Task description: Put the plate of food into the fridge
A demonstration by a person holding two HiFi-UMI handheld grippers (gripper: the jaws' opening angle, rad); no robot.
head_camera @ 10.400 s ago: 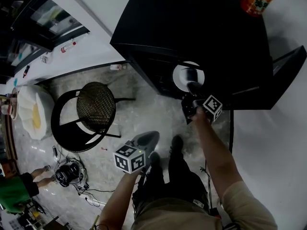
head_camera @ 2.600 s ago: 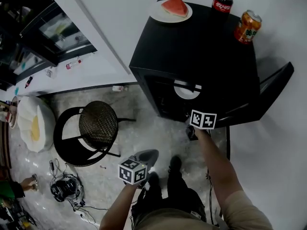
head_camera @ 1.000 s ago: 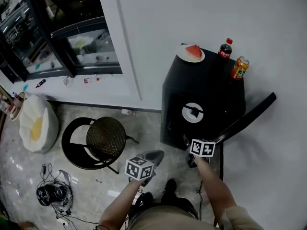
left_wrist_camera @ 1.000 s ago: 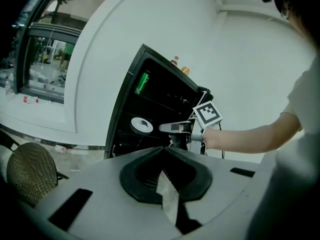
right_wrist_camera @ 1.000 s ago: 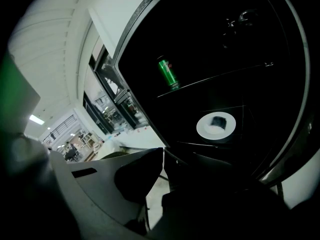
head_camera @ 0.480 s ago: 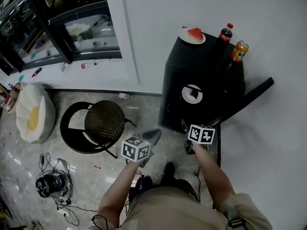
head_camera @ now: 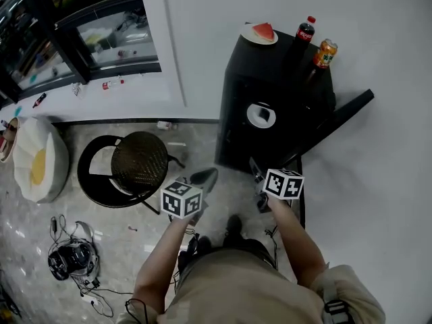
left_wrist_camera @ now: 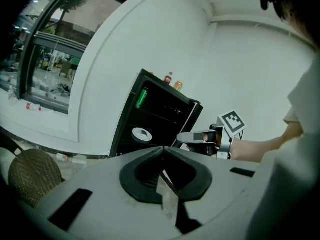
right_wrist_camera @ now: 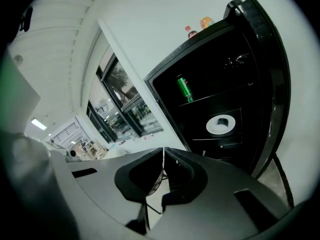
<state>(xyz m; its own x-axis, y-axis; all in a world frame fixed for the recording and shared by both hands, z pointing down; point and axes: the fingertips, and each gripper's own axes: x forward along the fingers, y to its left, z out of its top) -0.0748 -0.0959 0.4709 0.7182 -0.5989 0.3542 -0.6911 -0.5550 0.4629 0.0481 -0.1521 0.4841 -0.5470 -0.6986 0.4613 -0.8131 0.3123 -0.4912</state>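
Grippers: left gripper (head_camera: 206,178) and right gripper (head_camera: 254,169) are both clenched, jaws pressed together on nothing, held near the fridge (head_camera: 270,69).
Plate of food: plate (head_camera: 260,115) is set on a lower shelf inside the fridge, well apart from both grippers.
Door: fridge door (head_camera: 335,122) is swung open to the right.
Upper shelf: green can (right_wrist_camera: 184,88) is stood above the plate.
Fridge top: watermelon plate (head_camera: 260,33), cola bottle (head_camera: 304,29) and orange can (head_camera: 325,52) are placed along the far edge.
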